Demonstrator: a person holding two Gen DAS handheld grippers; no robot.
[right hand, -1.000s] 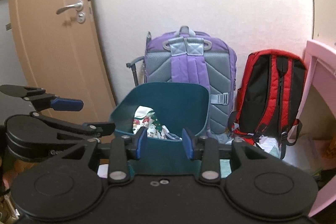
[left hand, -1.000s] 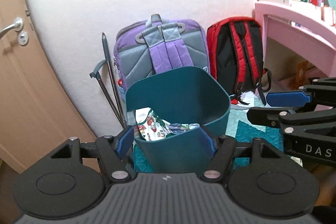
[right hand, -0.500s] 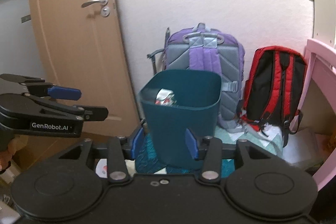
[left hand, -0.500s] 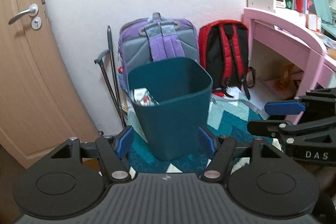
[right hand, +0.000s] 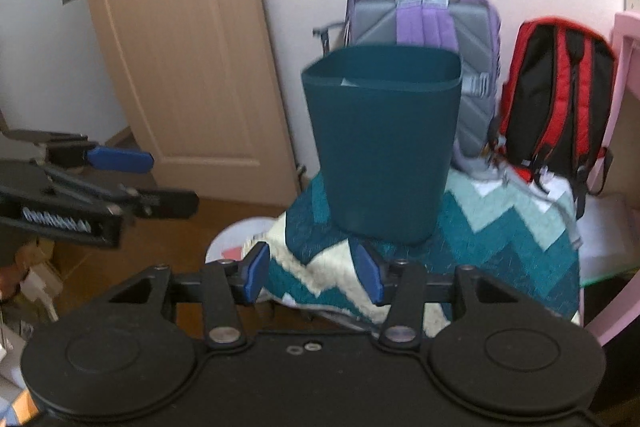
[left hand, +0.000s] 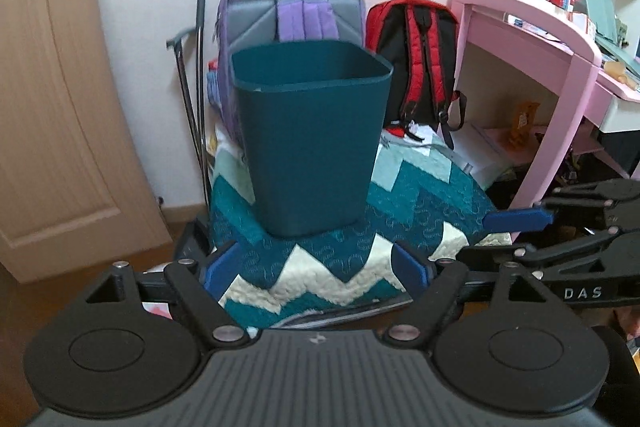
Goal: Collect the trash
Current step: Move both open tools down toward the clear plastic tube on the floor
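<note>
- A dark teal bin (left hand: 312, 139) stands upright on a teal and white zigzag blanket (left hand: 420, 195), near the blanket's far edge by the wall.
- A sliver of pale paper shows just under the bin's near rim; the rest of the contents are hidden from this low angle.
- The left gripper (left hand: 316, 269) sits low before the bin, its blue fingers (left hand: 218, 267) spread wide and holding nothing.
- The right gripper (right hand: 308, 273) is level with it, its fingers (right hand: 256, 269) apart at a narrower gap, also holding nothing.
- Each gripper shows at the edge of the other's view, side by side and apart.
- The step looks like seeking more trash, or taking up the bin.
- To lift the bin well, one finger would go inside the rim and one outside, keeping it upright so nothing spills.
- A purple backpack (left hand: 292, 11) leans on the wall, touching or just behind the bin; a red backpack (left hand: 416, 55) stands beside it.
- A folded cane (left hand: 196, 79) leans left of the bin, close enough to snag.
- A pink table (left hand: 532, 27) stands at the right, a door (left hand: 52, 87) at the left.
- The soft blanket may let the bin tip.
</note>
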